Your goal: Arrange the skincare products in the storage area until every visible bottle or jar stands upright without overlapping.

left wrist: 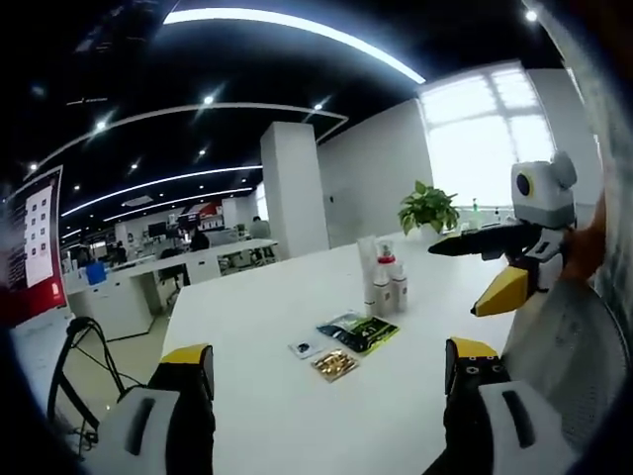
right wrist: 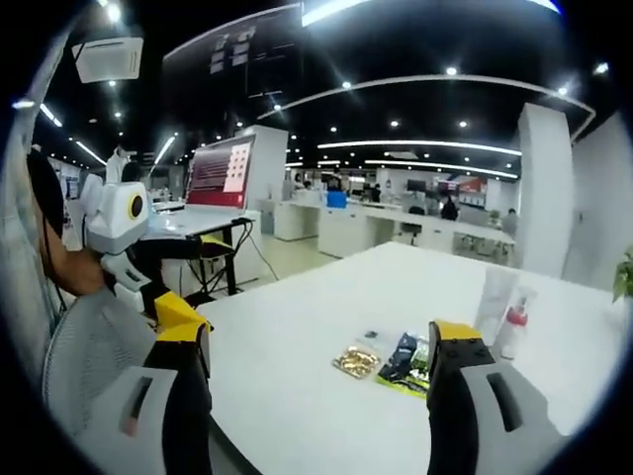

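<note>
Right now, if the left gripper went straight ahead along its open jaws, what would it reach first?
Probably the flat packets: the gold packet lies nearest between the jaws of the left gripper, then the dark green sachet. The upright bottles stand farther back. Depth is uncertain, and it might pass above them.

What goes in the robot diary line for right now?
left gripper: open, empty | right gripper: open, empty | white skincare bottles: upright on white table | flat packets: untouched

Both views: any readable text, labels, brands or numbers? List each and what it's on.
None can be read.
Red board by the desks: a white panel with marks, too small to read.
Dark sachet on the white table: green print, blurred.
Gold packet: no legible text.
Upright skincare bottles: labels too small to read.
</note>
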`<state>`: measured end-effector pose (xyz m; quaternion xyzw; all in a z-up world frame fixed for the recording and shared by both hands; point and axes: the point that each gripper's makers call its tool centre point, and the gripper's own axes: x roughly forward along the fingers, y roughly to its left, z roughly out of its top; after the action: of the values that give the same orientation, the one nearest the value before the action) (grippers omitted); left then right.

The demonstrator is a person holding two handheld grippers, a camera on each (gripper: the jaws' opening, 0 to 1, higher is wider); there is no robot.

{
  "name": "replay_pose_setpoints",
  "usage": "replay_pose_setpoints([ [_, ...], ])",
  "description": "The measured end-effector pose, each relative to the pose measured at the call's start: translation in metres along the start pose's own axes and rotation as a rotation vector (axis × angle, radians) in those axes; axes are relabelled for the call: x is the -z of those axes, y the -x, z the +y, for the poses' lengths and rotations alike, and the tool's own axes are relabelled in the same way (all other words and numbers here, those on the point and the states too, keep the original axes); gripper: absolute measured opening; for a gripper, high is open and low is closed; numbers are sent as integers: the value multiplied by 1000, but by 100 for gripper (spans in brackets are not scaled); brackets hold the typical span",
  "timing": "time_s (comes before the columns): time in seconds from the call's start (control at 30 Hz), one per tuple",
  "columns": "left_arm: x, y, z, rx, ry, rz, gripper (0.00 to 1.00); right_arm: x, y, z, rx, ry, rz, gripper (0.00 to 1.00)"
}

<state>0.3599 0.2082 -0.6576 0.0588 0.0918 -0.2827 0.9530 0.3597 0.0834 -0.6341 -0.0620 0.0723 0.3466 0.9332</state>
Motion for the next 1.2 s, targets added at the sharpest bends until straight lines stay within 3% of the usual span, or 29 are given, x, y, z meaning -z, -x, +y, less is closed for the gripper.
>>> replay_pose_setpoints([
  [0.27,1,1,6,-26,0,4,100,6,-2,7,-39,-27,29,90],
  [0.6,8,2,13,-53,49,37,100,-1,7,-27,102,-107,-10,95],
  [0.83,13,2,13,-53,54,58,100,-1,5,-11,61,-52,-10,97],
  [1.2,15,1,13,-52,38,69,100,1,4,-12,56,-67,2,97],
])
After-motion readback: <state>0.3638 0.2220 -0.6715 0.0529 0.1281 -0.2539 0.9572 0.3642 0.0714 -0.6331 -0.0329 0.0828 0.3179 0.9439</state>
